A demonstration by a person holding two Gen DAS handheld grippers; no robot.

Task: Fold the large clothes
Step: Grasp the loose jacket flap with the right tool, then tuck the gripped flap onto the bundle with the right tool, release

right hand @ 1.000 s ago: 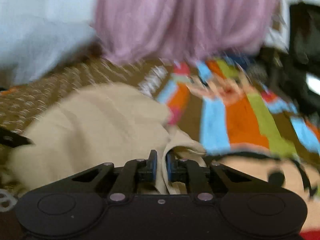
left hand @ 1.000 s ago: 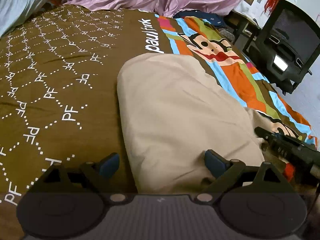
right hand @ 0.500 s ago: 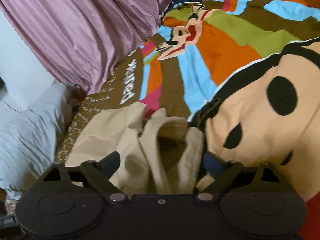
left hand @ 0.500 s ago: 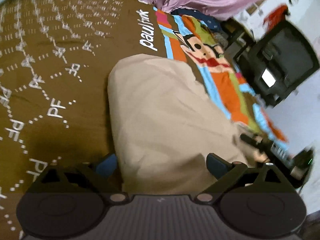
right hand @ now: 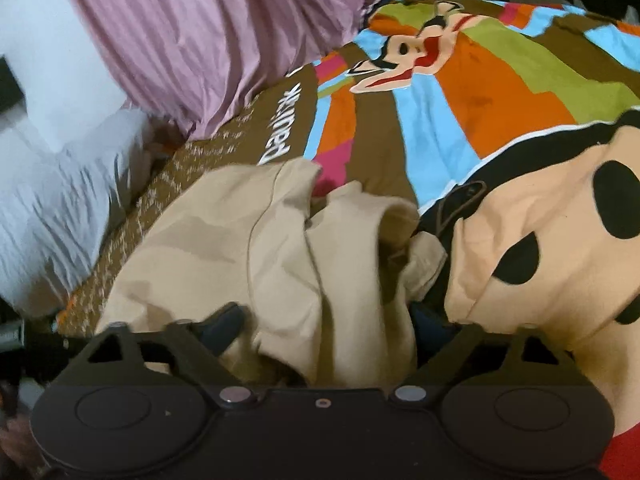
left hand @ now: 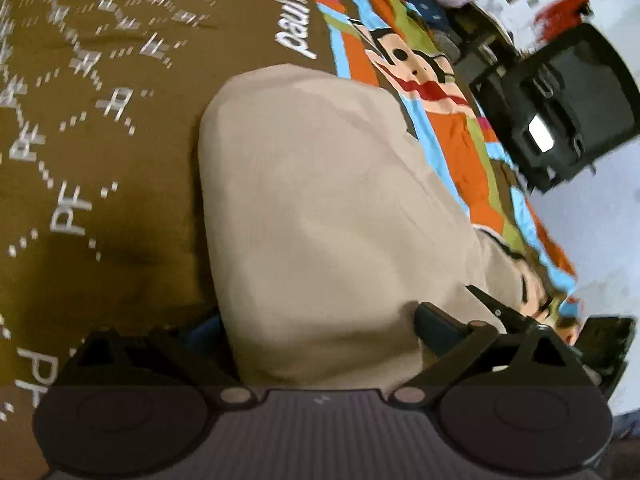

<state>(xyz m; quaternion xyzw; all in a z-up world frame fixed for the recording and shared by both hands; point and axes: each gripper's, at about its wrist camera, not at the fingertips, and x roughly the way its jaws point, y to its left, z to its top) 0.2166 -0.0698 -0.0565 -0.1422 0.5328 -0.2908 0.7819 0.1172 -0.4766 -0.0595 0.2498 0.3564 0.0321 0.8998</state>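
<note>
Beige garment [left hand: 320, 208] is lying lengthwise ahead of both wide-open, empty jaws, its bunched end sitting between the right gripper [right hand: 332, 320] fingers; left gripper [left hand: 320, 328] is straddling the smooth end.

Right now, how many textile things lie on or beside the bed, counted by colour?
Beige: 1, the beige garment.
Brown and multicolour: 1, the cartoon bedspread.
Pink-purple: 1, the striped cloth.
Pale blue-white: 1, the pale cloth.
Total: 4.
</note>
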